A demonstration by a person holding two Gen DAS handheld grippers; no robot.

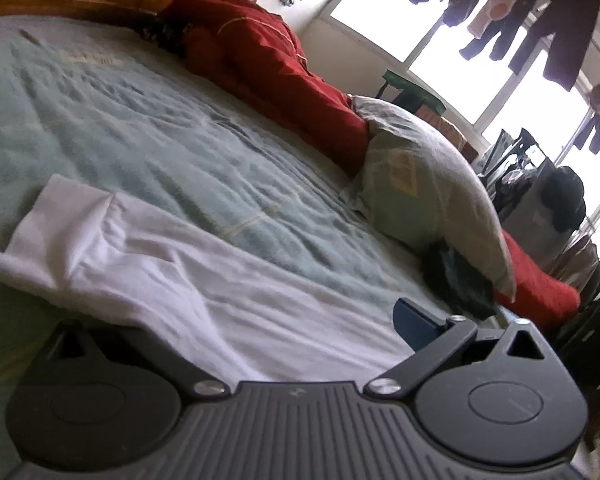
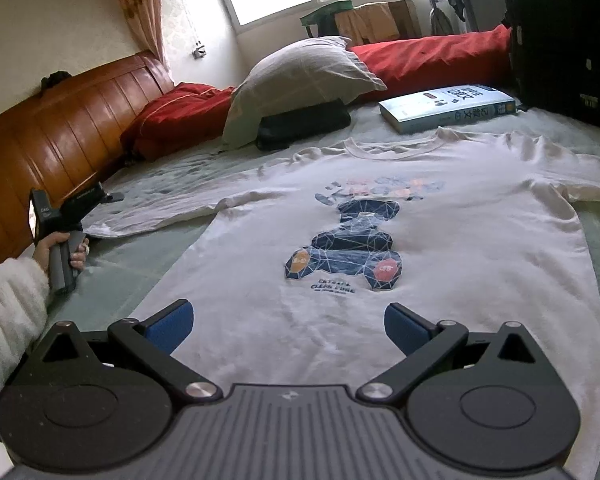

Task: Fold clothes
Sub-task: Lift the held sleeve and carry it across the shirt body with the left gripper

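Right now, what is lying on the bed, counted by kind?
White T-shirt: 1
Pillow: 1
Book: 1
Dark folded item under the pillow: 1
Red bedding, bundles: 2
Total: 6

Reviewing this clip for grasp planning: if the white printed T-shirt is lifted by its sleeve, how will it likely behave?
The white T-shirt looks thin and creased, so it would probably drape and sag rather than hold shape. The sleeve lies wrinkled and flat on the green bedspread, suggesting it is light. Pushed, it would likely bunch up rather than slide whole, since the bedspread looks textured.
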